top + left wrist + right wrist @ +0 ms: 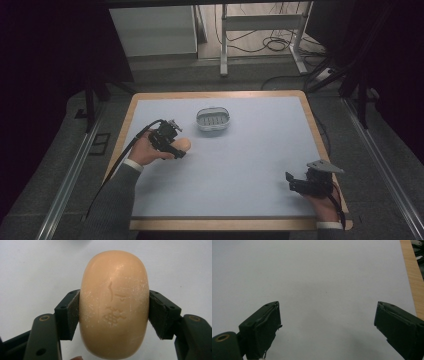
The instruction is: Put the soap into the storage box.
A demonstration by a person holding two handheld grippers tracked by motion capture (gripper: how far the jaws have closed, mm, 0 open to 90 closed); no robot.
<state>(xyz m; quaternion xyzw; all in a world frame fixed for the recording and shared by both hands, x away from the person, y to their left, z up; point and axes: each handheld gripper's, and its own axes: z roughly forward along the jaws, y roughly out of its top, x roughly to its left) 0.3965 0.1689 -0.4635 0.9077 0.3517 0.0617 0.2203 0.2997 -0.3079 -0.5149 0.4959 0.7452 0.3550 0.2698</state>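
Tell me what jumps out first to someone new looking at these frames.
The peach-coloured soap bar, clamped at its sides by the left gripper at the table's left, is what catches the eye; the left gripper view shows a stamped mark on its face. Just beyond it sits a grey slotted soap dish, empty. The right gripper rests open near the table's front right corner with nothing between its jaws.

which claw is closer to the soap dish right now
Left. The left claw, shut on the soap, sits just beside the soap dish; the right claw rests far off near the table's corner.
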